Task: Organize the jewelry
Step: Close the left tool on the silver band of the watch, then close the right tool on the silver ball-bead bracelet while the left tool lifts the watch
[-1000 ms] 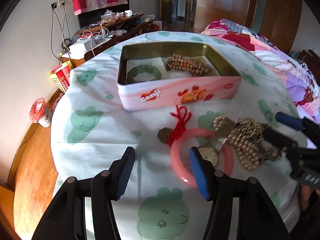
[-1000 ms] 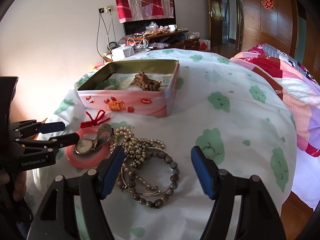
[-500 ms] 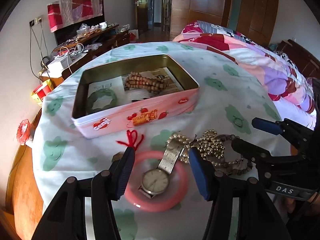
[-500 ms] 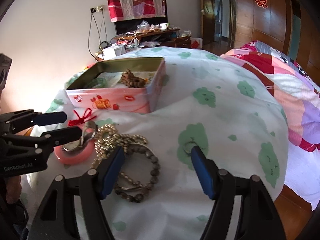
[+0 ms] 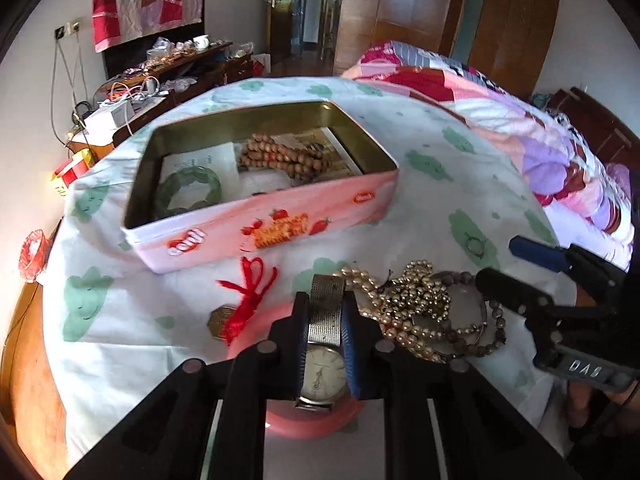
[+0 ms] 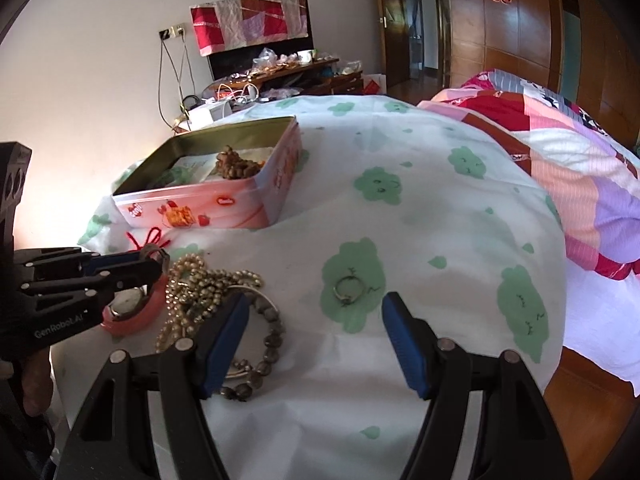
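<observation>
My left gripper [image 5: 325, 312] is shut on the metal mesh band of a wristwatch [image 5: 323, 372], which lies over a pink bangle [image 5: 304, 424]. A pink tin box [image 5: 280, 220] behind it holds a green bangle [image 5: 188, 192] and wooden beads [image 5: 280, 158]. A tangle of pearl and bead bracelets [image 5: 416, 312] lies to the right. My right gripper [image 6: 314, 320] is open and empty over the cloth, with a small ring [image 6: 348, 289] between its fingers. The left gripper [image 6: 136, 264] also shows in the right wrist view, beside the bracelets [image 6: 208, 280] and the tin box [image 6: 224, 200].
A red knotted cord with a coin charm [image 5: 244, 296] lies left of the watch. The table has a white cloth with green prints [image 6: 440, 208]. A bed with a patchwork quilt [image 6: 560, 136] is on the right and a cluttered sideboard [image 5: 172, 64] behind.
My left gripper has moved forward and closed on the watch band. My right gripper has shifted right, away from the bracelets, and now frames the ring.
</observation>
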Tool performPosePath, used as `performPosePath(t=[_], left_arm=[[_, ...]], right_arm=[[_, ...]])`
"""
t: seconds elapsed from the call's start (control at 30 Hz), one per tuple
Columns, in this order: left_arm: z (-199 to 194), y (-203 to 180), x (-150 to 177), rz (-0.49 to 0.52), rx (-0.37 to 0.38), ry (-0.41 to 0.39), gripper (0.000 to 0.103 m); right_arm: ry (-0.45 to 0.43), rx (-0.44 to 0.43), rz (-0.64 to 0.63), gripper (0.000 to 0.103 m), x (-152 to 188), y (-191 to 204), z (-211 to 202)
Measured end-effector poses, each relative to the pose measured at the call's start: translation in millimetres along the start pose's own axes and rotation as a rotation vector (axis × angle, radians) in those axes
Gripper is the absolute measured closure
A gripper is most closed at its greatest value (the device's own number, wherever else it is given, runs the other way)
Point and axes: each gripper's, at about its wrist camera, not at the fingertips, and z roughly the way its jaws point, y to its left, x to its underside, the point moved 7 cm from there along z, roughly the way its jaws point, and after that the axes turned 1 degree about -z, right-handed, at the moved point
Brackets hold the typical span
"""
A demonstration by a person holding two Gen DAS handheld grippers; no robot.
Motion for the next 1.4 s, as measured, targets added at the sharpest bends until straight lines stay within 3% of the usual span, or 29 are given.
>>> performPosePath(t=[0.43,0.6,0.67,0.73,1.2,1.4], left_arm=[[-28,34,-11,-0.095,-0.053,-0.069,0.088],[-30,38,-9,-0.098,-0.066,-0.074,0.088],[-29,37,-8,-0.099,-0.065,-0.072,0.088],[-30,37,-8,-0.099,-0.065,-0.074,0.088],[-56,40,-23,-0.112,-0.076,-0.130,0.088],[-73,42,-43,-0.073,-0.164,-0.186,0.088]], right_arm=[[-0.021,-0.095,-0.124,0.033,-11,55,9],[0.021,-0.106,-0.163,0.055,-5,65,22],[0.037,-0.118,-0.167,0.081,-1,67,24],[0.040,-0.127,-0.175,0.087,0,69,23],[-0.075,-0.117,-0.212,0.092,-21,78,-12],[-0.112,-0.104,-0.226,0.092,-39,77,-21]])
